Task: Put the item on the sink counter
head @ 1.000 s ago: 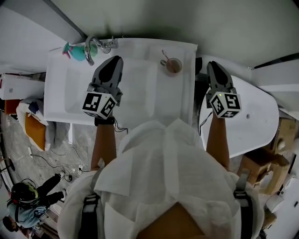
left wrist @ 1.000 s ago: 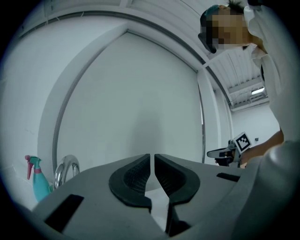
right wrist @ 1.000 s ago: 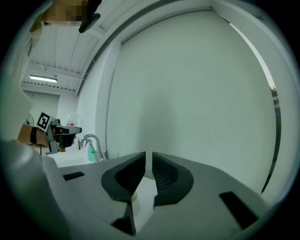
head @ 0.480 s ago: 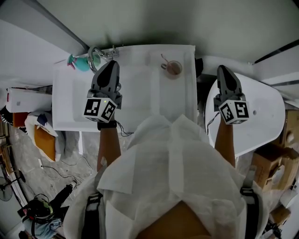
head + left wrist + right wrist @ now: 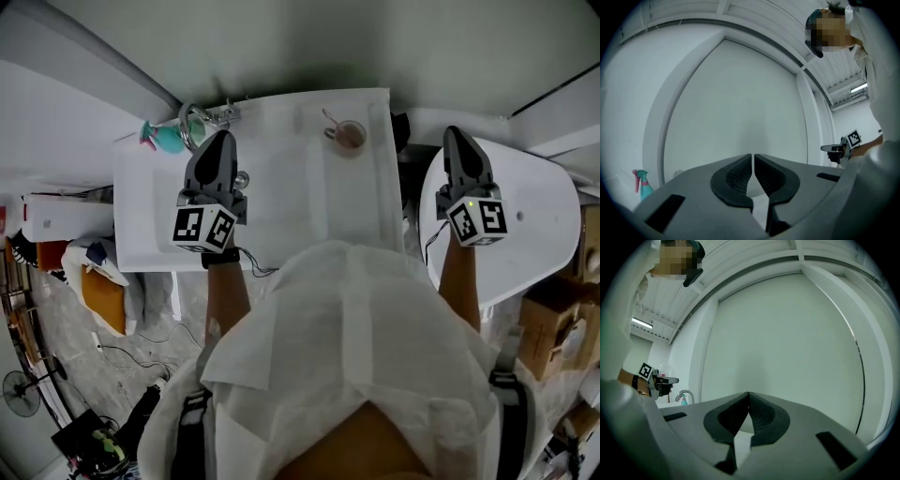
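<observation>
The toothbrush cup (image 5: pixel 349 135) stands at the back of the sink worktop (image 5: pixel 377 192), seemingly already placed. Hence the left tongs (image 5: pixel 221 141), over the basin (image 5: pixel 281 187), and the right tongs (image 5: pixel 457 136), off aside, hang closed and empty.

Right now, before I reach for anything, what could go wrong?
The left hand-held gripper hangs close to the faucet and spray bottle; a sideways swing might topple the bottle. Both it and the right hand-held gripper are shut and empty, so any grab needs the jaws opened first.

One spray bottle (image 5: pixel 161 137); one faucet (image 5: pixel 194 122); one cup (image 5: pixel 337 140); one sink counter (image 5: pixel 281 192).
</observation>
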Tool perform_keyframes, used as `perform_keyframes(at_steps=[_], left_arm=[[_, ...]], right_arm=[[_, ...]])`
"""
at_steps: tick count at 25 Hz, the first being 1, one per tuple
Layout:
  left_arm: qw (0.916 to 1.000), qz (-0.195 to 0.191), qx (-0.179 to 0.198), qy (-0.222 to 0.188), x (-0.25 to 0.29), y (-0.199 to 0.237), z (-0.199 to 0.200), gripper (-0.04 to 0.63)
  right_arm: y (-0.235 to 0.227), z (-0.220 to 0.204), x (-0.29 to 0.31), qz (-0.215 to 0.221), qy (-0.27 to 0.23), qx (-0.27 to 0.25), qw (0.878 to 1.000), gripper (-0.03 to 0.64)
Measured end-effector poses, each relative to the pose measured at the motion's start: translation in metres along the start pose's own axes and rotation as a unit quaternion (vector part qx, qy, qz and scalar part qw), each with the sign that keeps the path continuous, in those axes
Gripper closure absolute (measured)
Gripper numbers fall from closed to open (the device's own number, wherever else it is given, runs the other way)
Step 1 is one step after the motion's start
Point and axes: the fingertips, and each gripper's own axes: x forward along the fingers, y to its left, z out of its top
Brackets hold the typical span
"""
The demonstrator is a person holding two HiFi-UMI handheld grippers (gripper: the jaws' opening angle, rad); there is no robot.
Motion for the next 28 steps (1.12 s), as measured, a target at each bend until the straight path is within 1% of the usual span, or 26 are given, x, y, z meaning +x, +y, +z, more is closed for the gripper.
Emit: perform_keyframes(at_steps=[6,20,28], left_arm=[[1.0000,0.000,0.004,0.001,-0.004,-0.002,0.001,0.575],[1.0000,0.000,0.002,0.005,-0.007,-0.002,0.002,0.575],[1.0000,0.004,0.001,0.003,-0.008,-0.002,0.008,0.575]], right_arm=[[0.004,0.000,-0.001,0.000,0.013,-0.016,1.000,0.607],[0.006,-0.001,-0.005,0.000,0.021,-0.017,1.000,0.607],[0.006,0.011,-0.004,0.005,0.018,-0.033,0.999,0.607]])
